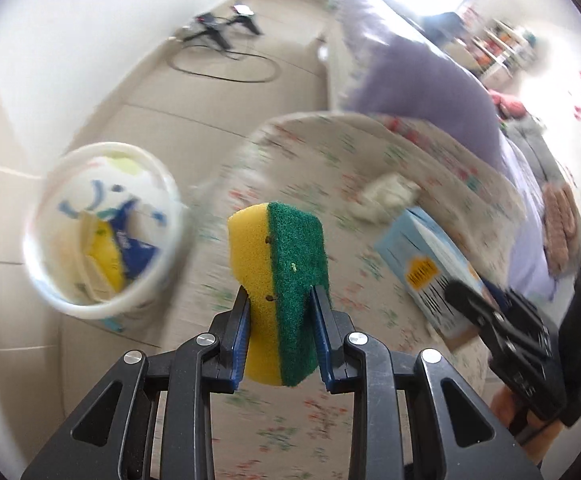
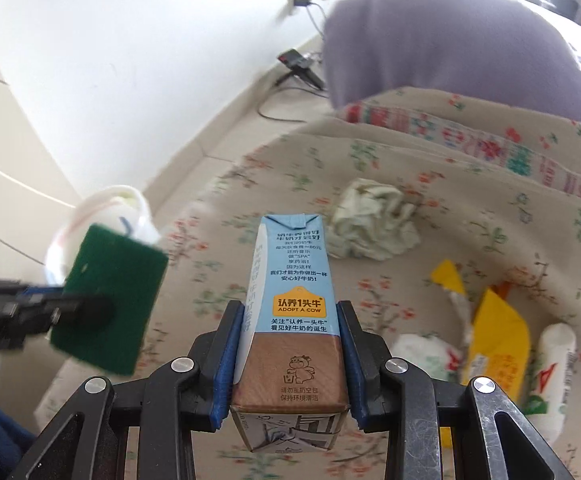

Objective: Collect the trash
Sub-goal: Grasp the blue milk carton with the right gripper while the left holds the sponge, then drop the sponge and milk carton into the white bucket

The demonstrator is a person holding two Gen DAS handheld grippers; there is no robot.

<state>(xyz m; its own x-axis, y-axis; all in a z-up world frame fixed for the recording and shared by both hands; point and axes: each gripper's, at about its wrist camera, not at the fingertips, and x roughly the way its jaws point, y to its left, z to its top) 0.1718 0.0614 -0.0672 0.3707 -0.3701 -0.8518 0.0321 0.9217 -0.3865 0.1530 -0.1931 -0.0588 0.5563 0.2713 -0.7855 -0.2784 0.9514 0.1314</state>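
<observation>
- Nearest, clamping a yellow-and-green sponge between the blue pads of the left gripper, long axis running forward along the fingers, green face turned right.
- Likewise gripping a blue-and-brown milk carton in the right gripper, long axis pointing forward, well clear of the floral bedspread.
- Lying further out on the bedspread: a crumpled tissue, yellow wrappers and a white tube, all awaiting collection.
- Standing beyond the bed edge, on the floor: a white bin, already holding trash, forward and left of the sponge.
- Judging the left gripper nearer the bin, so probably dropping the sponge first; needing travel leftward until directly above the rim.
</observation>
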